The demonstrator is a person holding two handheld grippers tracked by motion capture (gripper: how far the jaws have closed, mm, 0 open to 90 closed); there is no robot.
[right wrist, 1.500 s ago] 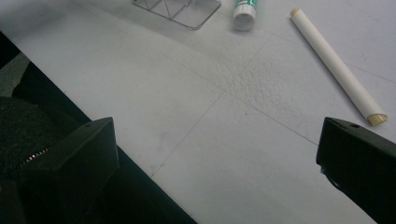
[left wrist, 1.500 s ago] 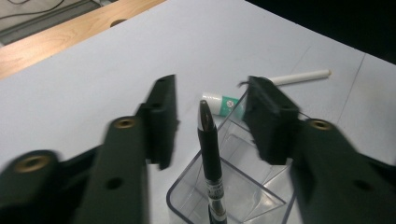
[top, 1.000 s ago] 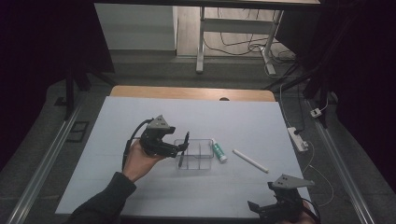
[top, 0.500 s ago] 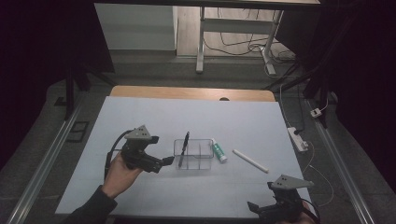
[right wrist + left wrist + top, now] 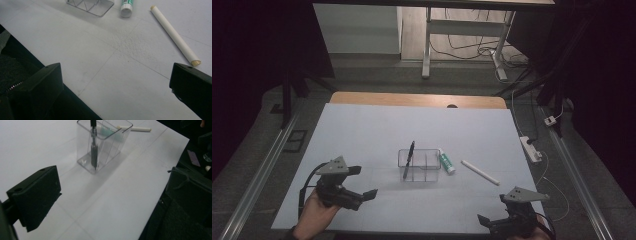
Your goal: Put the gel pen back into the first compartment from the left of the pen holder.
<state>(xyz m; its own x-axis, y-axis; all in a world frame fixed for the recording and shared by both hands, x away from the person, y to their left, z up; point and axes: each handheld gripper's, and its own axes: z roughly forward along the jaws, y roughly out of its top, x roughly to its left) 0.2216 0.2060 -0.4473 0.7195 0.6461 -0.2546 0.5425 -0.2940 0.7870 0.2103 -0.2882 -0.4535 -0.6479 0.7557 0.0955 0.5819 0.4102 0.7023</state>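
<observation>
— Left gripper view: why do the fingers (image 5: pixel 35 197) gape wide with nothing between them?
— They have just been opening; the pen (image 5: pixel 93 145) stands in the clear organizer (image 5: pixel 100 147) at twelve o'clock, apparently delivered.
— And the right gripper (image 5: pixel 512 220)?
— Wide too, idle at five o'clock on the white counter (image 5: pixel 362 135); dim room, cables beyond.

White table (image 5: pixel 362 130), faint grid lines across it. At centre a clear organizer (image 5: pixel 428 162) with a black pen (image 5: pixel 409 157) standing in it; touching its right side, a green-and-white tube (image 5: pixel 445 162); further right, apart, a white stick (image 5: pixel 480 172) lying slantwise.
</observation>
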